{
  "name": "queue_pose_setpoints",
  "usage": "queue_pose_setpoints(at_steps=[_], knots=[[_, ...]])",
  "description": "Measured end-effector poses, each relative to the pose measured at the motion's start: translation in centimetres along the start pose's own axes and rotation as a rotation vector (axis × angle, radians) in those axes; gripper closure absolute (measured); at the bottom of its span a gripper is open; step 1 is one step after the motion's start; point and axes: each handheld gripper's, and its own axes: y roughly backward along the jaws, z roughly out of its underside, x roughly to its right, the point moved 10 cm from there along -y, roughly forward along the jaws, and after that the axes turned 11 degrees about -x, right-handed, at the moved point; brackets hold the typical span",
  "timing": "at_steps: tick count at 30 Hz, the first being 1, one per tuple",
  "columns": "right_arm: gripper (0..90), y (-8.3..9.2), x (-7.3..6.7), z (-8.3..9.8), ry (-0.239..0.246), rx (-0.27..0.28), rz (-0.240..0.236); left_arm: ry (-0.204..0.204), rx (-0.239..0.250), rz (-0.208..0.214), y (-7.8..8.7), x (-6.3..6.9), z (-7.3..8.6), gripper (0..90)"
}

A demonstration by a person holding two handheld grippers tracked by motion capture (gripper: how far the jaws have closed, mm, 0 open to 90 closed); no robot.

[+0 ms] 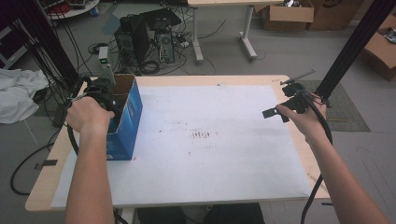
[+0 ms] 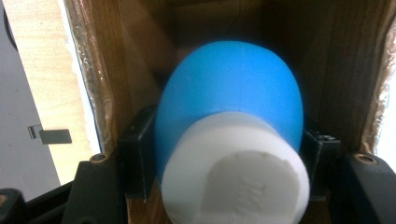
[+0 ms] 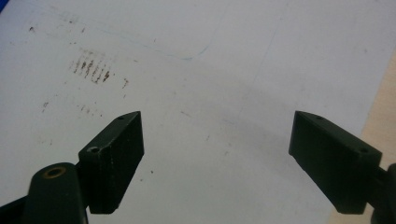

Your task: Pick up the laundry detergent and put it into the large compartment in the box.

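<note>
One blue-and-white bottle (image 2: 229, 135) clenched in left tool (image 2: 229, 154) inside one blue box (image 1: 132, 112); right tool (image 3: 217, 158) released.

Through the right gripper view I saw my right claw (image 3: 215, 158) with its two black jaws standing wide apart at the bottom of the frame, nothing between them. Behind lay a white sheet (image 3: 210, 70), brown specks (image 3: 91, 70) at upper left, bare counter (image 3: 383, 121) at the right edge.
</note>
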Motion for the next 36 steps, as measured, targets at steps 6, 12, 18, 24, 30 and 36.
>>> queue_pose_setpoints(at_steps=[6, 12, 18, 24, 30, 36], knots=[[18.2, -0.14, 0.01, 0.06, -0.001, -0.003, -0.001, 0.000, 0.003, 0.000, -0.01, 0.06, -0.04, 36.9], [18.2, 0.00, 0.08, 0.06, -0.003, -0.002, 0.003, -0.002, 0.006, 0.004, -0.02, -0.06, -0.07, 36.8], [18.2, -0.10, 0.00, 0.07, -0.003, -0.002, 0.001, -0.005, 0.004, 0.001, -0.02, -0.01, -0.04, 36.6], [18.2, -0.15, -0.10, 0.09, -0.001, -0.004, 0.001, -0.001, 0.006, 0.004, -0.05, 0.00, -0.05, 36.5], [18.2, -0.10, -0.12, 0.10, 0.000, -0.005, 0.001, -0.018, -0.018, -0.002, -0.39, 0.20, 0.15, 30.2], [18.3, 0.03, -0.05, 0.20, 0.000, -0.005, 0.002, -0.033, -0.010, -0.006, -0.06, 0.33, 0.25, 28.0]])
